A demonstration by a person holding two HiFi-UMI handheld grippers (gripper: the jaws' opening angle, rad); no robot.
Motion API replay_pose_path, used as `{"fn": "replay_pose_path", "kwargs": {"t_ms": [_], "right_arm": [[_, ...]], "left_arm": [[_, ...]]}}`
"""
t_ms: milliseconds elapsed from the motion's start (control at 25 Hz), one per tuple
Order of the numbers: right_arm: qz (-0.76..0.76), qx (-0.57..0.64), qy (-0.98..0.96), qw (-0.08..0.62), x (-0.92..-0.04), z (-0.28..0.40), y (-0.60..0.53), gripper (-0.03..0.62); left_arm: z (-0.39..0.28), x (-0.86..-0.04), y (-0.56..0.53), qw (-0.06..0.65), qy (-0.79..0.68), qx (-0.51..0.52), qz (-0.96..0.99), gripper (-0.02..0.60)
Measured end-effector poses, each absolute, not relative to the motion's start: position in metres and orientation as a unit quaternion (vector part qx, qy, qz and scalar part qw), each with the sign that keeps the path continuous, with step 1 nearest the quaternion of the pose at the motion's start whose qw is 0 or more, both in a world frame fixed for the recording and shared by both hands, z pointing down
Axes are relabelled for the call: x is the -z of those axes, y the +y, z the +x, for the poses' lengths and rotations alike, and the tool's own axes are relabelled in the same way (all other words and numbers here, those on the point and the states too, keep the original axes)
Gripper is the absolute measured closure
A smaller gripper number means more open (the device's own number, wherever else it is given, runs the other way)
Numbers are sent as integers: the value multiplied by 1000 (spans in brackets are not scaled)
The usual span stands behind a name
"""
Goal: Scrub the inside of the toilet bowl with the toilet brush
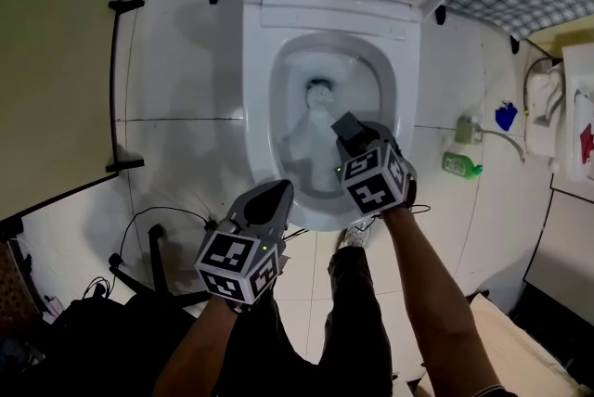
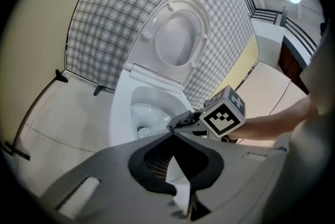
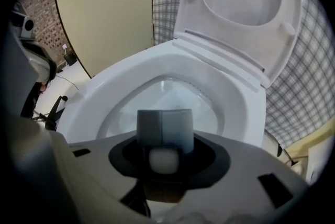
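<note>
Gripping the toilet brush point(image 1: 320, 95) high on its handle with my right gripper point(image 1: 348, 130), bristles sitting deep in the toilet bowl point(image 1: 258, 98); it's likely light, stiff, wet-slick. Left gripper point(image 1: 275, 197) is hanging closed, empty.

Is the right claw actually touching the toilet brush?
Touching. In the right gripper view the right gripper has its jaws closed on the toilet brush, gripping its white handle with no gap.
</note>
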State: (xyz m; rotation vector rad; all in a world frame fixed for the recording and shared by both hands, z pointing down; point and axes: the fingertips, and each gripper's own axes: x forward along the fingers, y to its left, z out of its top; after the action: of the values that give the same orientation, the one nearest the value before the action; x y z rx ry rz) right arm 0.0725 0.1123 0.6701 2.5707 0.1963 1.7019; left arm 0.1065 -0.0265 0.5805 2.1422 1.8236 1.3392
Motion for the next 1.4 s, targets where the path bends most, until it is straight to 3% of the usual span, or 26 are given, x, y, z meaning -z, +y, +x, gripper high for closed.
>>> {"fn": "replay_pose_path", "kwargs": {"t_ms": [480,880,1240,1400], "right_arm": [[822,-564,-16,82,-623,5,53,405],[847,-527,-68,20,-569,-31,7,405],[878,-470,-39,-86,-571,-5,10,405],[875,-473,-68,-77,-571,9,25,405]], "left_arm": [[95,-568,-23,12,593,-422,686,571],[82,-567,-43,5,588,-428,686,571],[83,-564,-54,4,584,-428,689,572],[82,-564,-57,2,583,-428,691,571]]}}
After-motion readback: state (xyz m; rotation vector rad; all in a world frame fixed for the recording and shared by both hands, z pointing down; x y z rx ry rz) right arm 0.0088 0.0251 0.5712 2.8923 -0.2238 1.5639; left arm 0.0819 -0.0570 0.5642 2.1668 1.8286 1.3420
